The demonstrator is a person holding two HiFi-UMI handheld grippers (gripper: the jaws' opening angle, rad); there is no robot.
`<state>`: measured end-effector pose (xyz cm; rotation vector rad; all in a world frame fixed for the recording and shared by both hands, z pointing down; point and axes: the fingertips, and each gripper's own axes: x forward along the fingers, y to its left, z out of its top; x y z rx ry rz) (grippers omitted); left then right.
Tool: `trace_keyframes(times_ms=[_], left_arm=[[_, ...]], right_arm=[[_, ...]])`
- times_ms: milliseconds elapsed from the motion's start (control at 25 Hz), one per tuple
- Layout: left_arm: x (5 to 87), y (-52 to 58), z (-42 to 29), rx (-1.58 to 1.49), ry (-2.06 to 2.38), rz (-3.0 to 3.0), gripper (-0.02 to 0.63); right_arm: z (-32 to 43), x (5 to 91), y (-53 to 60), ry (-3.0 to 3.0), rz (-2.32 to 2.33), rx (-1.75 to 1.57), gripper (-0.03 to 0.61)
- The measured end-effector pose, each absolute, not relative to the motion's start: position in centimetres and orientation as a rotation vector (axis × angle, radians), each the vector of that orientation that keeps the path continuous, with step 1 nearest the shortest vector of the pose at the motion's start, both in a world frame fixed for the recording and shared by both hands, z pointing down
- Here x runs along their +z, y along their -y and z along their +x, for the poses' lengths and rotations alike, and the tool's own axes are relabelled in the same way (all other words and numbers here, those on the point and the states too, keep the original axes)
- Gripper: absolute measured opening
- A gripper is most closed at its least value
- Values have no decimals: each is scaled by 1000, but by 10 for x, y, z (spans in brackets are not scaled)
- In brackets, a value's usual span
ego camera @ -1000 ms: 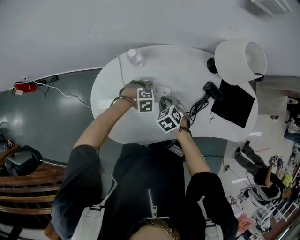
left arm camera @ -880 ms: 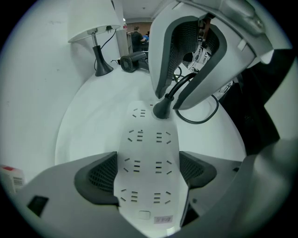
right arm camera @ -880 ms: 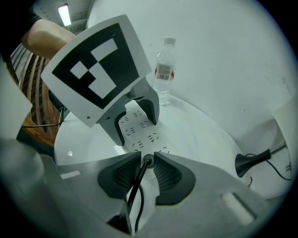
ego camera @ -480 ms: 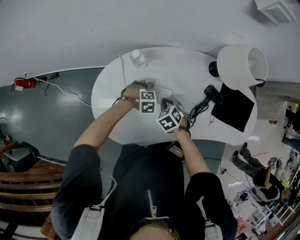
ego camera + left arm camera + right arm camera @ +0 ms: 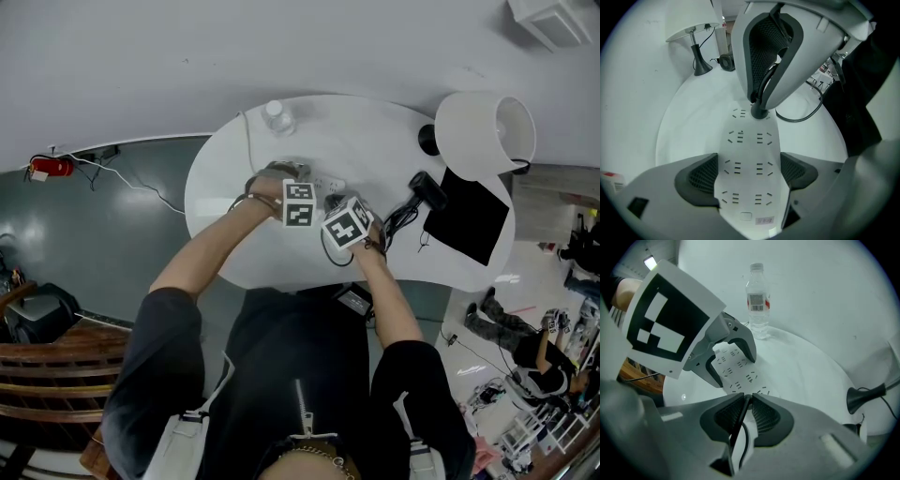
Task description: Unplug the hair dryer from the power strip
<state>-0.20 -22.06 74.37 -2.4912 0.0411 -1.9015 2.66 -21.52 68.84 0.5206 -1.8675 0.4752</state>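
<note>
Pinching plug [image 5: 759, 112], right claw [image 5: 749, 397]; left claw [image 5: 751, 174] clamps strip [image 5: 749, 140].

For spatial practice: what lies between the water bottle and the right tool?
The power strip, held by the left tool; right gripper view shows it.

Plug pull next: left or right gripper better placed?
Right. The right gripper is shut on the black plug at the far end of the white power strip. The left gripper clamps the strip's near end, so it probably serves best as the brace.
</note>
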Motion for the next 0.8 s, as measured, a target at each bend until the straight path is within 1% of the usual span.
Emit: trace_keyframes(times_ms=[320, 800], left_arm=[[744, 221, -2, -1916, -42, -2481, 400], [745, 221, -2, -1918, -39, -2479, 400]], right_arm=[[28, 688, 208, 1862, 547, 409, 52], [29, 687, 210, 1858, 525, 445, 52]])
